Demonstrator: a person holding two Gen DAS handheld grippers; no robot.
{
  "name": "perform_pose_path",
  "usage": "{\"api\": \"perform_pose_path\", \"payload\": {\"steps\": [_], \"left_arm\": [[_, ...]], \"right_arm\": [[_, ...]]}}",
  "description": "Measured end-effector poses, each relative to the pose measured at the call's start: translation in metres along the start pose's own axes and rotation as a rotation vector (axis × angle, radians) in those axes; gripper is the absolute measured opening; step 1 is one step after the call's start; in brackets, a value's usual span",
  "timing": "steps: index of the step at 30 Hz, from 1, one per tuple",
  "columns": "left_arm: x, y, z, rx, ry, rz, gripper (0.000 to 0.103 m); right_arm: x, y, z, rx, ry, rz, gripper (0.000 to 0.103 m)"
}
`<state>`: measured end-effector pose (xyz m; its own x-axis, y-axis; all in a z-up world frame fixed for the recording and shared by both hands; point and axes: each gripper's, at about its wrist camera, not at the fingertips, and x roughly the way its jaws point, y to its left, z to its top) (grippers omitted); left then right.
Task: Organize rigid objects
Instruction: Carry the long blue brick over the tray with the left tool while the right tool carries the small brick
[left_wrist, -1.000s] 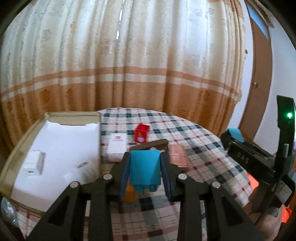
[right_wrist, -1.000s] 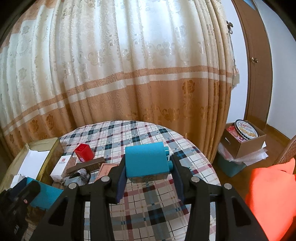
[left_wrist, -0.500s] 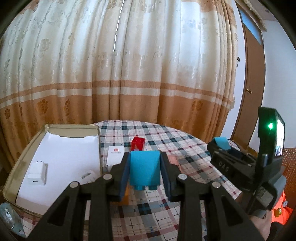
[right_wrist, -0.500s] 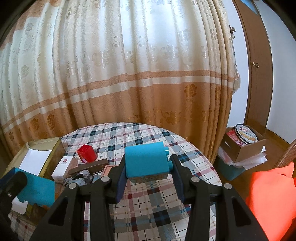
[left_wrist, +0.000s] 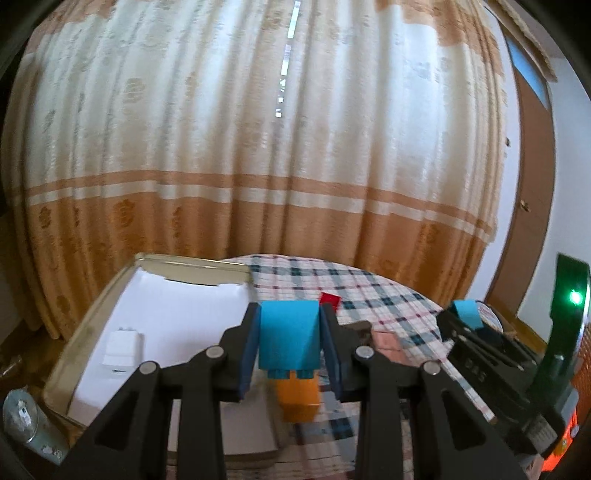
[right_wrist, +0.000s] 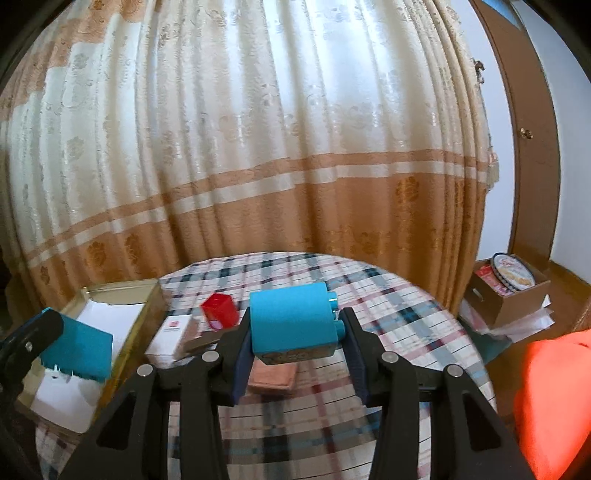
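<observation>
My left gripper (left_wrist: 290, 341) has blue pads pressed together and hangs above the checked table near the open tin's right edge. An orange box (left_wrist: 298, 400) sits just below its tips, beside a flat white box (left_wrist: 240, 424). My right gripper (right_wrist: 295, 328) also has its blue pads together; a small patterned object (right_wrist: 295, 356) shows right under them, and I cannot tell if it is gripped. A red box (right_wrist: 218, 309), a white box (right_wrist: 170, 334), a dark brown bar (right_wrist: 201, 343) and a pink flat piece (right_wrist: 273, 376) lie on the table.
The open tin (left_wrist: 110, 295) lined with white paper holds a small white box (left_wrist: 122, 347). A metal can (left_wrist: 22, 417) stands at the lower left. A cardboard box with a biscuit tin (right_wrist: 513, 273) sits on the floor at right. An orange cushion (right_wrist: 554, 398) is at lower right.
The left gripper has risen and shifted left toward the tin; the orange box now shows below its tips. The right gripper has moved in closer over the pink piece.
</observation>
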<state>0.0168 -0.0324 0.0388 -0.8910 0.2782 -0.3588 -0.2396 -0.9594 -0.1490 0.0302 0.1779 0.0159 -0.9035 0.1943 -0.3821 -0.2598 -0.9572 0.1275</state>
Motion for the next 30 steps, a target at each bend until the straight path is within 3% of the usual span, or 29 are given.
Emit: {"api": "perform_pose_path", "payload": {"steps": [11,20,30], "left_arm": [[0.0,0.042,-0.003,0.003,-0.014,0.175,0.032],[-0.004,0.071,-0.001,-0.02,-0.022,0.239,0.032],[-0.001,0.093,-0.007,-0.056,-0.005,0.294,0.032]], "right_arm": [[-0.006,0.058,-0.006,-0.09,-0.024,0.105,0.047],[-0.014,0.122,-0.017,-0.216,-0.061,0.207,0.047],[-0.005,0.168,-0.023,-0.29,-0.036,0.27,0.047]]}}
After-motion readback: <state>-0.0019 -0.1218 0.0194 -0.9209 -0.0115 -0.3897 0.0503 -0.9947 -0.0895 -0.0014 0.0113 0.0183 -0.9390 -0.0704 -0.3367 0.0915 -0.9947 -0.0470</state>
